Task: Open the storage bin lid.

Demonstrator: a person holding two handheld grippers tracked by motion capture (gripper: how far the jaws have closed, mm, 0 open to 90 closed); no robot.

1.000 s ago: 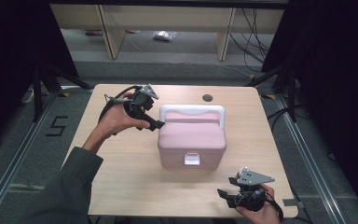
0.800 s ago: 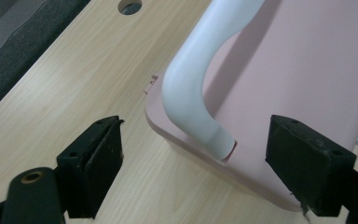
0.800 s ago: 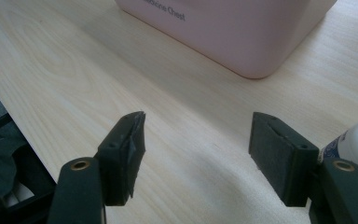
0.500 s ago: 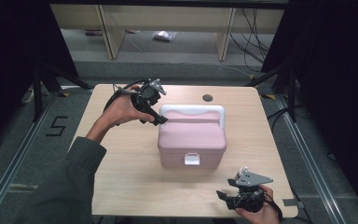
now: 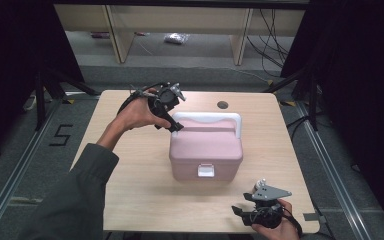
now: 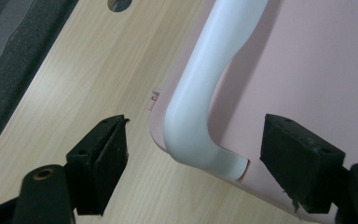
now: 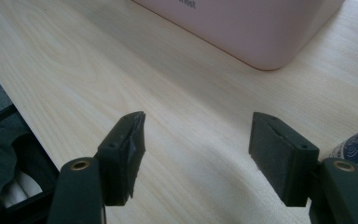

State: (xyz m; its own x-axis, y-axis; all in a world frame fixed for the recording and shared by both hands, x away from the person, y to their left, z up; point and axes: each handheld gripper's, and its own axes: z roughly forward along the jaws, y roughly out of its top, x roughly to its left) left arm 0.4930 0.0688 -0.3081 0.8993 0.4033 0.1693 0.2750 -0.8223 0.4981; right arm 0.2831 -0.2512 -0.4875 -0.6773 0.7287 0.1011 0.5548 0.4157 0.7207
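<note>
Near the far left corner of the pink box [image 5: 206,147], I have the left gripper [image 5: 172,125] poised over the end of its white handle [image 5: 207,118]. The box sits at the middle of the table [image 5: 130,170], latch [image 5: 205,171] facing my side, and the handle lies folded flat toward the back of the lid. From the left gripper view the handle's curved corner [image 6: 191,135] runs up between the two jaws. They stand wide, a little narrower than a moment ago since they have just been closing, and neither pad touches the plastic yet.

My right gripper [image 5: 245,212] rests low at the near right edge of the table, well apart from the box, jaws spread with nothing between them — bare wood ahead in the right gripper view.

I judge the box to be rigid moulded plastic, smooth and likely slick under the pads. How heavy it is I cannot tell with the lid shut. The handle looks like the sensible grip: a stiff bar the jaws can wrap. It probably pivots, so it should swing up before it bears load. Taken at the end rather than the middle, the box may tilt — I would watch for that.
</note>
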